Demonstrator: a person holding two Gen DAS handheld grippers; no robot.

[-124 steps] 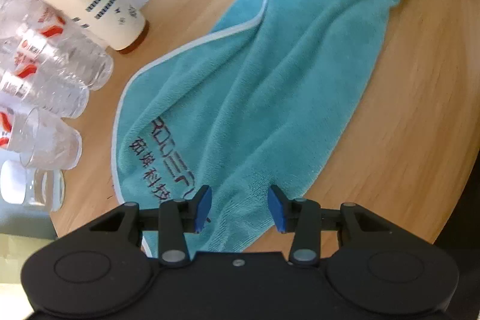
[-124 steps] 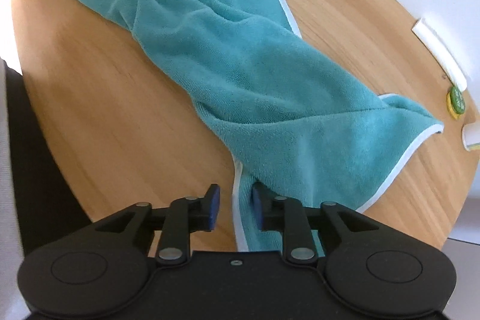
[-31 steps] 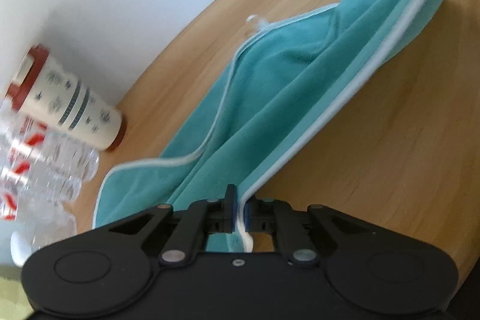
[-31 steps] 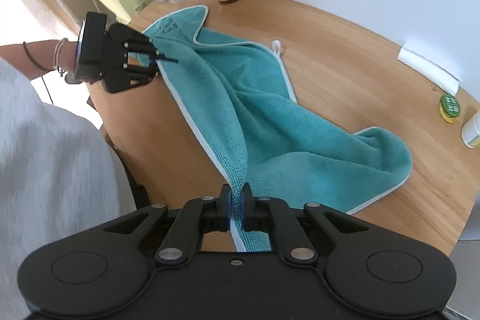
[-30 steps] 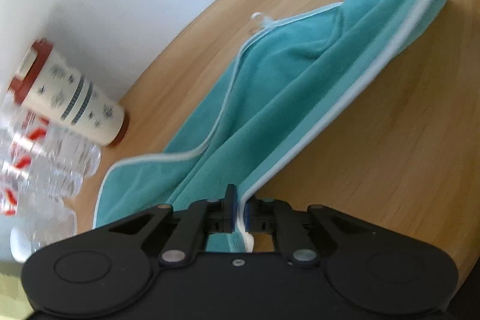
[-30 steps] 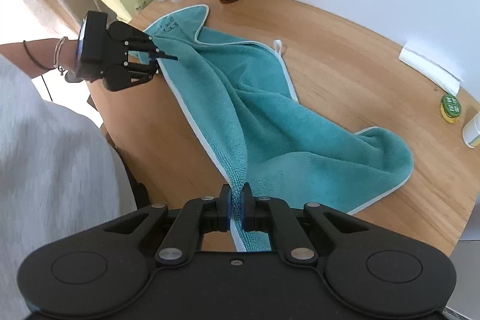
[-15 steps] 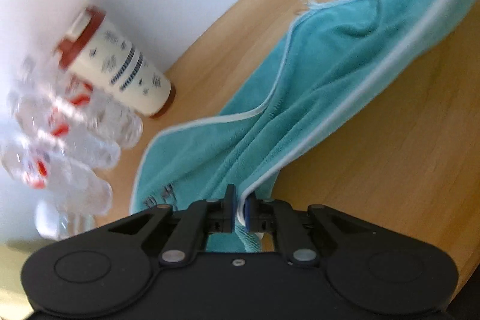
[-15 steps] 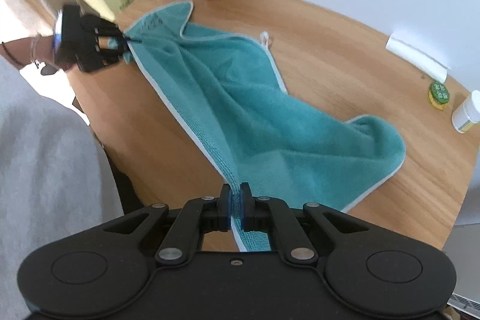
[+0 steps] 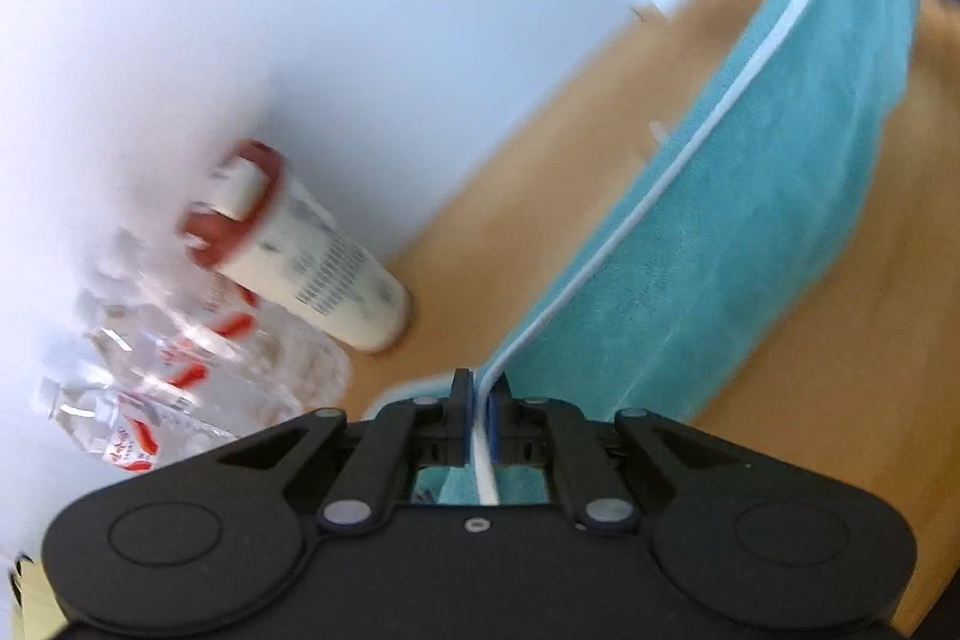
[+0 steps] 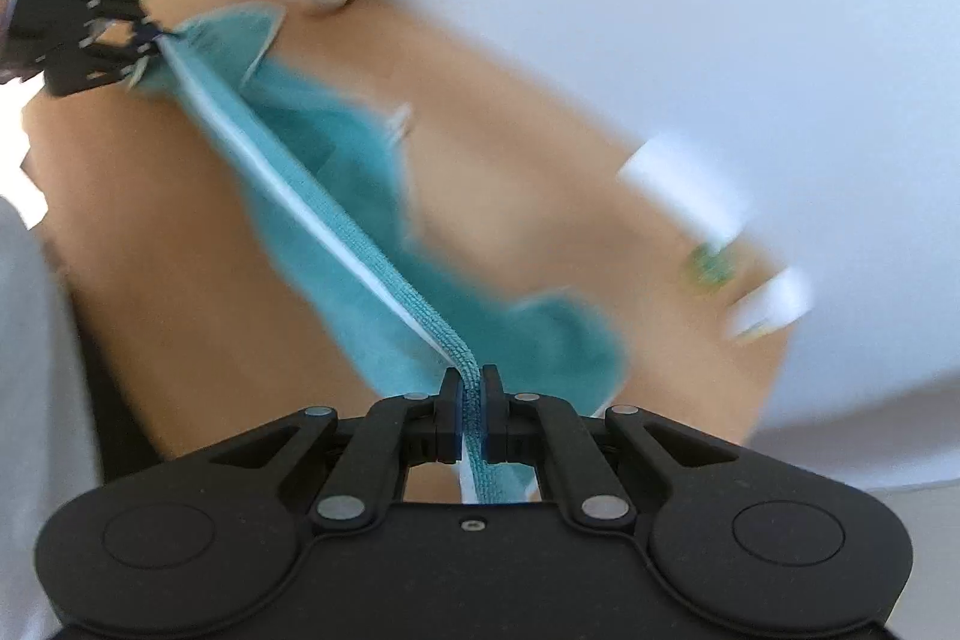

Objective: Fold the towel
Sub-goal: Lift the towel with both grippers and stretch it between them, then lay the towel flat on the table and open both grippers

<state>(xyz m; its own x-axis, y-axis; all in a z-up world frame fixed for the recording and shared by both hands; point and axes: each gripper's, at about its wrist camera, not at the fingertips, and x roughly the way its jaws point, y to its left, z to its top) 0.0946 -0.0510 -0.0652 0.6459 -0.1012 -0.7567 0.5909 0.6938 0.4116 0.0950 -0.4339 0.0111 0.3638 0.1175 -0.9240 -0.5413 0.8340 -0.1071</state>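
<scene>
A teal towel (image 9: 750,232) with a white hem is stretched taut between my two grippers above the round wooden table (image 9: 858,340). My left gripper (image 9: 478,388) is shut on one corner of its white-edged hem. My right gripper (image 10: 473,388) is shut on the hem's other end, and the edge runs straight from it up to the left gripper (image 10: 141,34) at the upper left. The rest of the towel (image 10: 372,196) hangs below that edge and trails on the table. Both views are motion-blurred.
A cream cup with a red lid (image 9: 300,244) and several clear water bottles (image 9: 180,370) stand by the white wall at the table's left end. A white packet (image 10: 684,190), a green-lidded item (image 10: 711,265) and a small white jar (image 10: 774,304) lie at the far right. A person's pale sleeve (image 10: 36,400) is at left.
Both grippers have risen with the towel's hem held; the edge is now pulled straight and lifted off the table. The cup and bottles slid lower and nearer in the left wrist view.
</scene>
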